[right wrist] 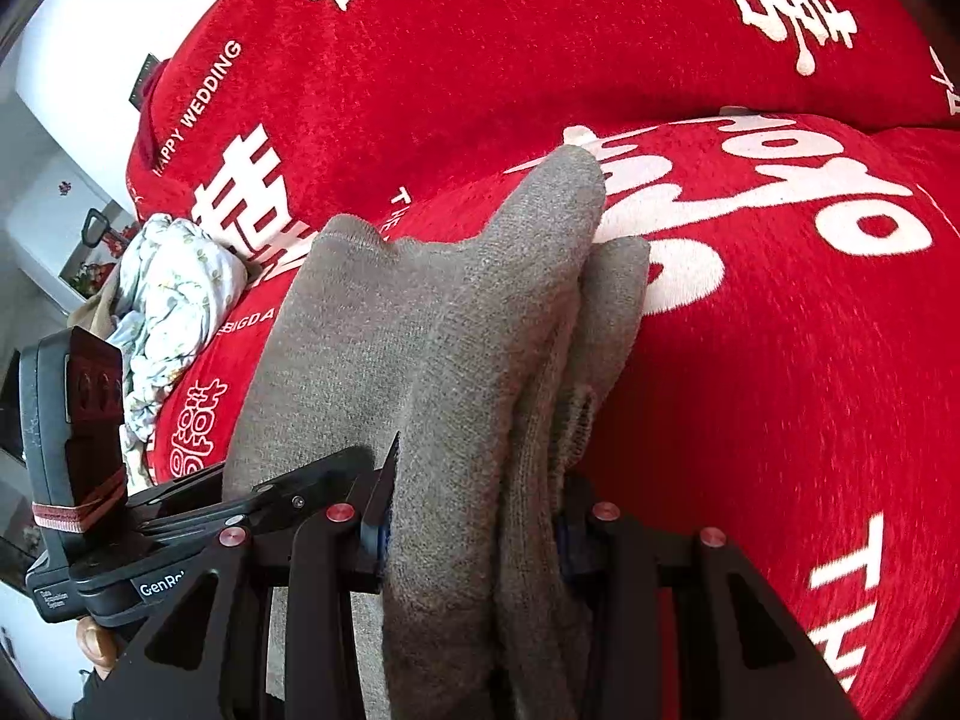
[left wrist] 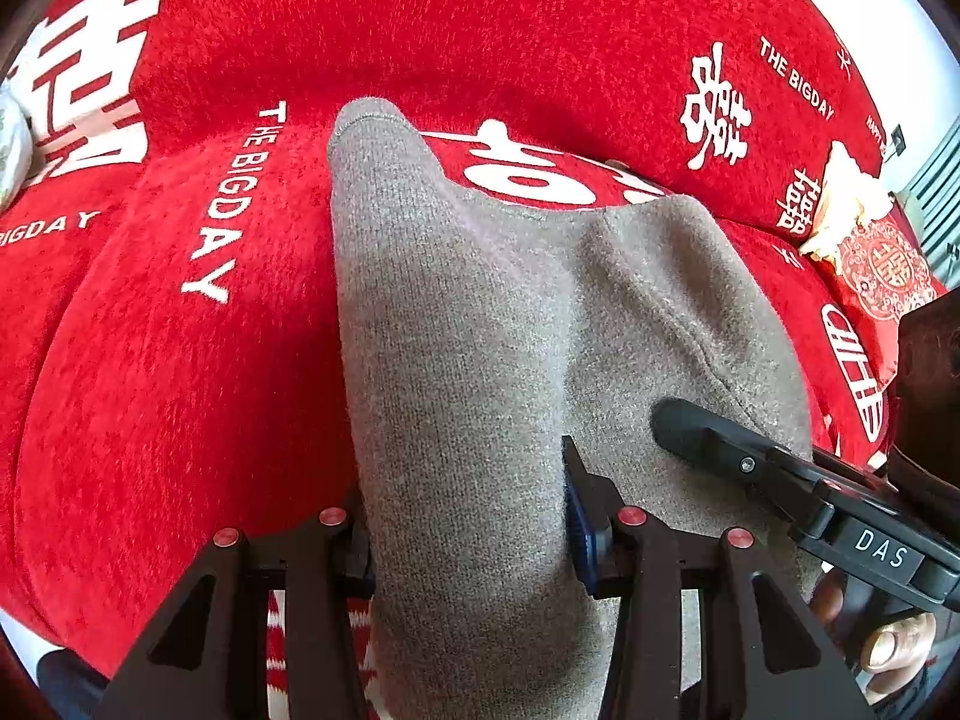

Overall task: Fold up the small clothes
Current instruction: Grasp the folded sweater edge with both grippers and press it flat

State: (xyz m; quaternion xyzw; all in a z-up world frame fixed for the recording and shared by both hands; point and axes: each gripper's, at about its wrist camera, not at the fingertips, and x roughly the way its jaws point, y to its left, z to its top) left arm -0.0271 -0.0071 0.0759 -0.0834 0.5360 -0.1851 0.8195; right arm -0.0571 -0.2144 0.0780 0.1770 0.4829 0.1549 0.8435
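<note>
Both wrist views look forward, close over the grey garment, sharing the red cover.

A knitted garment lies on a sofa cover, which serves as the landmark beneath everything. The left gripper sits at the garment's near edge, with the cloth between its fingers. In the left wrist view, the right gripper rests on the garment's right side. In the right wrist view, the right gripper has bunched layers of the garment between its fingers, with the left gripper just left of it. A crumpled cloth lies on the cover, left of the garment. A cushion sits on the cover, far right.
</note>
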